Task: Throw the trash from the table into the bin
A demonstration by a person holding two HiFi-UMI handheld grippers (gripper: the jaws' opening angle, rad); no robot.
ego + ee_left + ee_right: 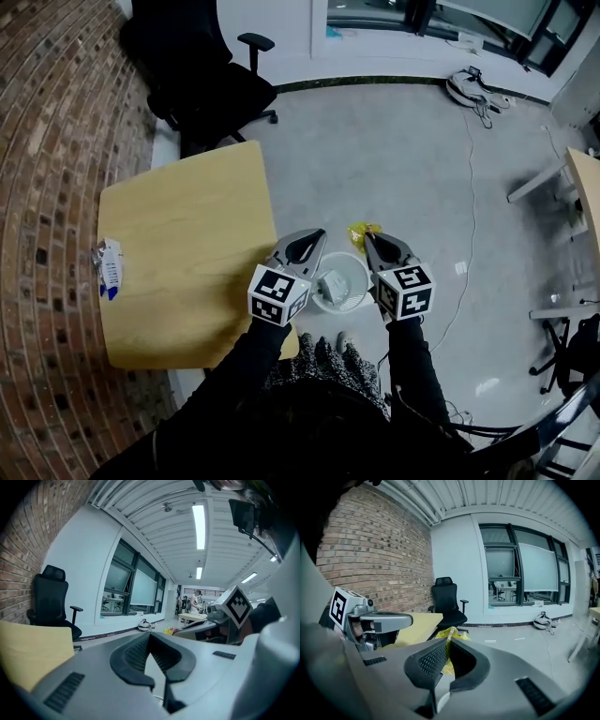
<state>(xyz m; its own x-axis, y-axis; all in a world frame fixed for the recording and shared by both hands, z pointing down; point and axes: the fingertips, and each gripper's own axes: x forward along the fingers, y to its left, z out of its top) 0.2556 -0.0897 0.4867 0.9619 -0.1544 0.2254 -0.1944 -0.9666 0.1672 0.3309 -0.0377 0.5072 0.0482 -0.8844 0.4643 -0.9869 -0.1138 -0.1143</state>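
Bin (pixel 340 256) beside table (pixel 187 262) already had white trash (pixel 333 283) inside. Right gripper (pixel 367 236) pinched yellow wrapper (pixel 357 228) near bin, not dropped yet. Left gripper (pixel 321 234) closed, empty. Blue-white wrapper (pixel 109 265) still on table.

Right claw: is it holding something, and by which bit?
Yes. The right claw pinches a crumpled yellow wrapper by its near end, above the white bin.

- No words or numbers can be read anywhere.
- The white packet (pixel 109 265) at the left edge of the tabletop (pixel 187 234) has blue print, too small to read.
- The left marker cube (pixel 278 293) and the right marker cube (pixel 405 290) show only black-and-white squares.
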